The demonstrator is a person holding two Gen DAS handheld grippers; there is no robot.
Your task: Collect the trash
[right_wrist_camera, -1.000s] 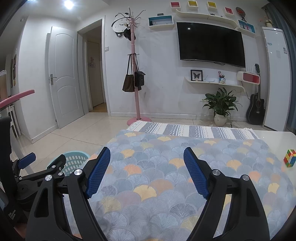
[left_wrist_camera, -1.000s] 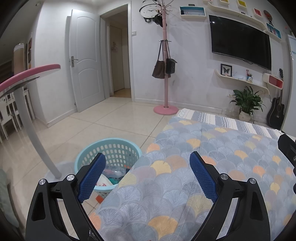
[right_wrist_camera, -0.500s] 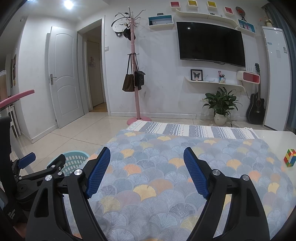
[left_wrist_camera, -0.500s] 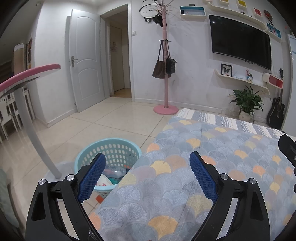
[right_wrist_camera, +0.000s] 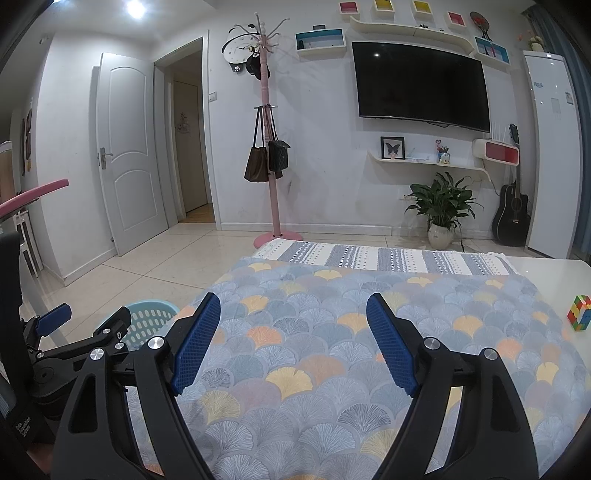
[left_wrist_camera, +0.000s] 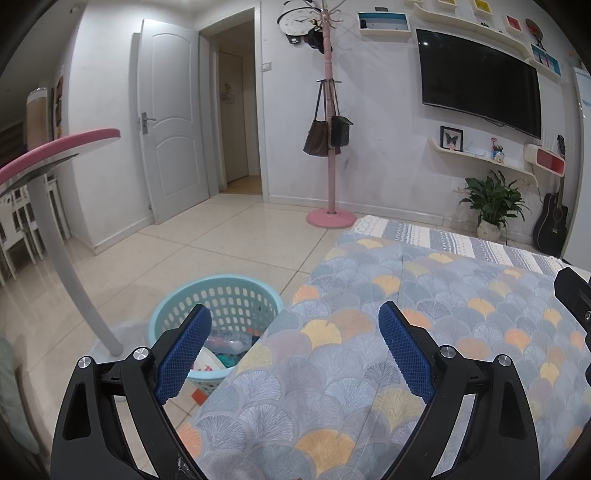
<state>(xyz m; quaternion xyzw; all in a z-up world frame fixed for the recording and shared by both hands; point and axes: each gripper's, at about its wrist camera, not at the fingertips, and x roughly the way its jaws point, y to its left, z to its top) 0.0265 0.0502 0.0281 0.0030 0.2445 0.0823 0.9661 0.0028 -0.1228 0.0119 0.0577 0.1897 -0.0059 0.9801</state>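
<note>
White walls (right_wrist_camera: 317,192) are seen around a floor of pale glossy tiles (left_wrist_camera: 221,251); a white panelled door (right_wrist_camera: 127,158) is set beside an open doorway (right_wrist_camera: 192,147), and a ceiling light (right_wrist_camera: 135,8) is lit above. A black television (right_wrist_camera: 419,86) is mounted under coloured wall shelves (right_wrist_camera: 410,26); a pink coat stand (right_wrist_camera: 271,147) is hung with bags; a potted plant (right_wrist_camera: 441,210), a black guitar (right_wrist_camera: 511,214) and a tall white cabinet (right_wrist_camera: 550,155) are ranged along the wall. A striped rug (right_wrist_camera: 384,256) is laid on the floor beyond the counter, which is covered by a fan-patterned cloth (right_wrist_camera: 332,332); a pink-edged round table (left_wrist_camera: 55,147) is seen at the left.
</note>
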